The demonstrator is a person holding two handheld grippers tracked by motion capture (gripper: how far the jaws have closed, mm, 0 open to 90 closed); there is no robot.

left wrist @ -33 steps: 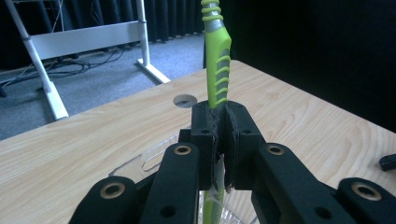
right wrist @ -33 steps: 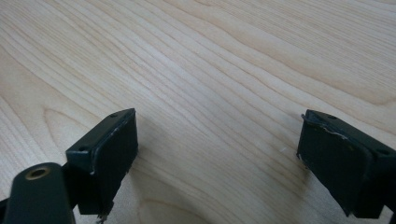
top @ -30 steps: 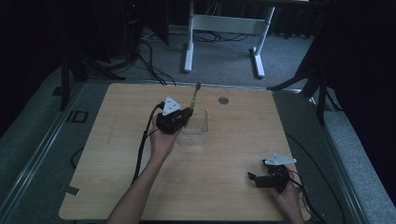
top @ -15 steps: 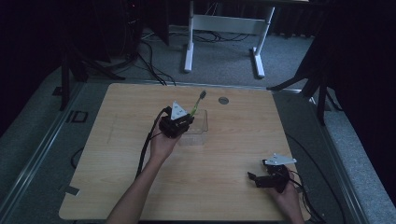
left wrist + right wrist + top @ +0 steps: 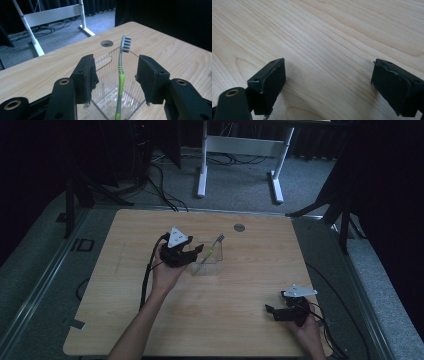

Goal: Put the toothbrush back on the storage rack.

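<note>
Standing in a clear box (image 5: pixel 110 95) near the counter's (image 5: pixel 250 285) middle, the toothbrush (image 5: pixel 120 75) leaned with its head up and away from the left tongs (image 5: pixel 116 75). Those tongs had just been opening; their jaws stood apart on either side of the handle, pads clear of it. In the left gripper view the handle rose between the two jaws, nearer neither by much, its foot resting on the box floor. In the high view the left tongs (image 5: pixel 192 254) sat just at the box's (image 5: pixel 210 265) near-left side, with the toothbrush (image 5: pixel 212 251) slanting out over the rim to the right.

Toothbrush: slim, grey shaft with a bright green grip section, ribbed bands where green met grey, grey bristle head at top. Box: transparent, ribbed walls, open top, patterned floor.

Right tongs (image 5: pixel 280 310) rested low at the counter's near-right corner, well apart from the box. In the right gripper view the right tongs (image 5: pixel 328 85) had jaws wide apart over bare wood (image 5: pixel 332 37), nothing between them.
</note>
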